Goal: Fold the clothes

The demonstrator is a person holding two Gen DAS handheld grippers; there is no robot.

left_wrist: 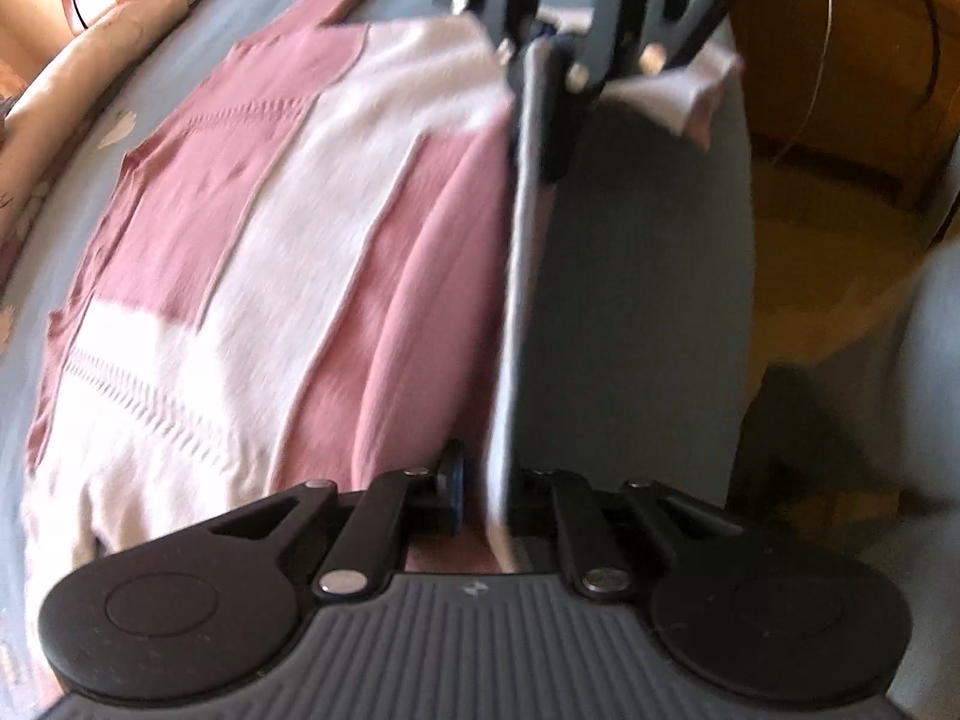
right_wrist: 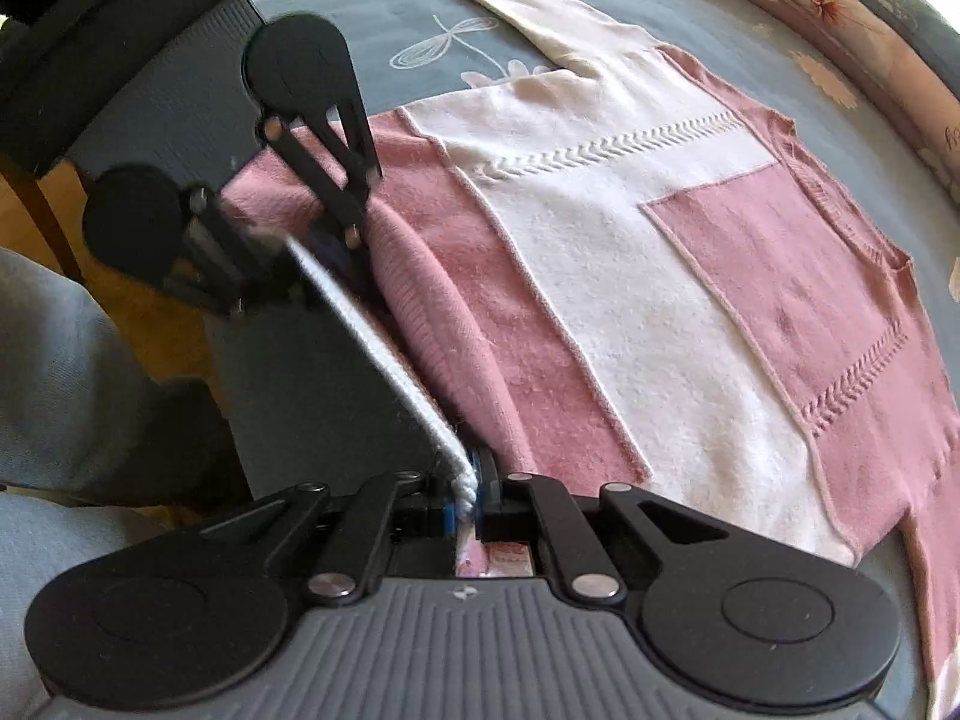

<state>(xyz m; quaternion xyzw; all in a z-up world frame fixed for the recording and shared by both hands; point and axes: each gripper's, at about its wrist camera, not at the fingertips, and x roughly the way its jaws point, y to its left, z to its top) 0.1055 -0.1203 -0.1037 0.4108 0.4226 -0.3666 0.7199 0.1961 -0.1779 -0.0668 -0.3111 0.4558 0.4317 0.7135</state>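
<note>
A pink and white knitted sweater (left_wrist: 270,240) (right_wrist: 600,270) lies spread flat on the bed, one sleeve (right_wrist: 540,6) stretched out at the far end. Its near edge (left_wrist: 516,270) (right_wrist: 384,360) is lifted and pulled taut in a straight line between both grippers. At the bottom of the left wrist view, my left gripper (left_wrist: 480,498) is shut on one end of that edge. My right gripper (right_wrist: 471,495) is shut on the white ribbed end. Each gripper shows in the other's view: the right one (left_wrist: 540,54) at the top, the left one (right_wrist: 324,246) at the upper left.
The blue-grey bed sheet (right_wrist: 420,18) has a white flower print. A floral quilt (left_wrist: 60,108) (right_wrist: 840,30) borders the far side. Beyond the near bed edge are wooden floor (left_wrist: 840,240), wooden furniture (left_wrist: 870,60) and a person's grey clothing (right_wrist: 60,360).
</note>
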